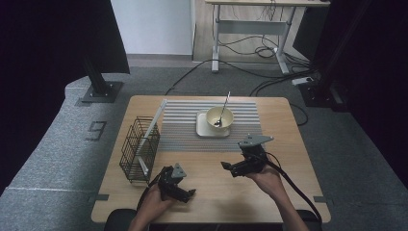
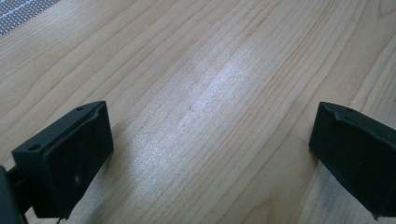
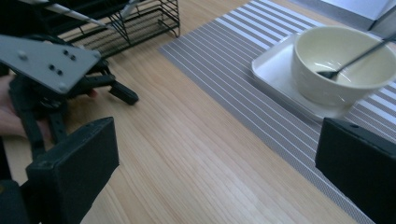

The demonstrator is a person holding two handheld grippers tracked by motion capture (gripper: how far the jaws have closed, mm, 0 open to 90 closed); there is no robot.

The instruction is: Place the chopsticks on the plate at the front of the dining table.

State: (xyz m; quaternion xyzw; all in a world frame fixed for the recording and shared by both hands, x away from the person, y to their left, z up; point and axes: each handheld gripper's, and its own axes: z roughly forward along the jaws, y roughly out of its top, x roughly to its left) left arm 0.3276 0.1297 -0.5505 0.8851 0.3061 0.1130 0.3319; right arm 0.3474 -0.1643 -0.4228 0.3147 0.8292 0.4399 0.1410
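A cream bowl (image 1: 220, 118) with a metal spoon (image 1: 223, 110) in it stands on a white square plate (image 1: 202, 128) on the striped grey mat (image 1: 183, 130). In the right gripper view the bowl (image 3: 343, 65), spoon (image 3: 359, 55) and plate (image 3: 275, 70) lie ahead to the right. My left gripper (image 1: 189, 194) hovers open over bare wood near the table's front edge; its jaws (image 2: 210, 154) stand wide apart with nothing between them. My right gripper (image 1: 227, 167) is open too, low over the wood in front of the mat, pointing left (image 3: 210, 163).
A black wire rack (image 1: 139, 149) stands at the table's left side with a flat pale board (image 1: 153, 126) leaning upright in it. The rack (image 3: 135, 21) and the left gripper (image 3: 51, 70) appear in the right gripper view. Bare wooden table (image 1: 284, 144) lies to the right.
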